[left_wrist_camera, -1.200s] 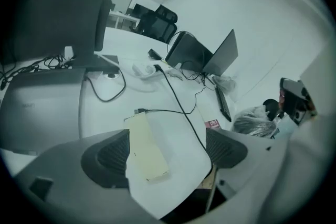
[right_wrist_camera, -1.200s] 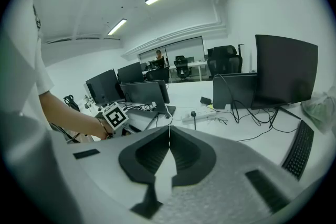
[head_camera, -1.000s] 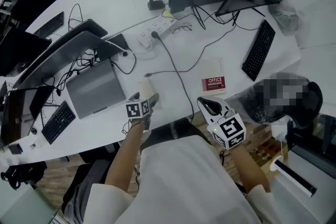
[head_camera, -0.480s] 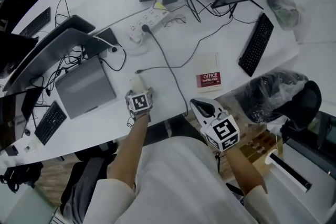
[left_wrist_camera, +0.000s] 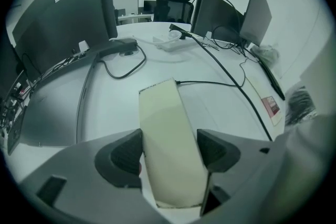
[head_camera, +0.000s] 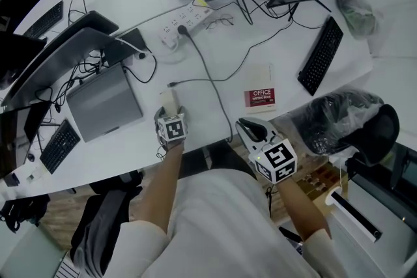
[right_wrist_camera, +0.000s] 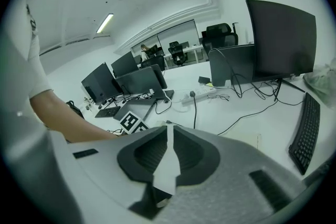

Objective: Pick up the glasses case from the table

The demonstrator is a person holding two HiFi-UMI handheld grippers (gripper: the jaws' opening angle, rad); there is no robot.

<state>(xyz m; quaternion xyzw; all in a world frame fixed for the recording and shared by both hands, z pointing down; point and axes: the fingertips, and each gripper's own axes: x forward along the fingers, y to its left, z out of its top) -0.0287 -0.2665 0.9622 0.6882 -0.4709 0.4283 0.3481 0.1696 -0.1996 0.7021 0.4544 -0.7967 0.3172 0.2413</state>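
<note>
The glasses case (head_camera: 168, 99) is a cream oblong lying on the white table (head_camera: 215, 49) near its front edge. In the left gripper view the glasses case (left_wrist_camera: 169, 139) runs lengthwise between the two dark pads (left_wrist_camera: 125, 156). My left gripper (head_camera: 169, 111) points steeply down over it, and its jaws are closing, with the pads against both long sides. The case's near end is hidden under the gripper in the head view. My right gripper (head_camera: 251, 130) hovers off the table's front edge, to the right. It is shut with nothing in it (right_wrist_camera: 168, 157).
A closed silver laptop (head_camera: 104, 101) lies left of the case. A black cable (head_camera: 215, 84) runs just right of it, and a red notebook (head_camera: 260, 97) sits further right. Monitors, a power strip (head_camera: 186, 19) and a keyboard (head_camera: 320, 55) fill the back. A black bag (head_camera: 332, 117) sits at right.
My left gripper has come down over the case and tilted more steeply. The right gripper has sunk a little beside the table edge.
</note>
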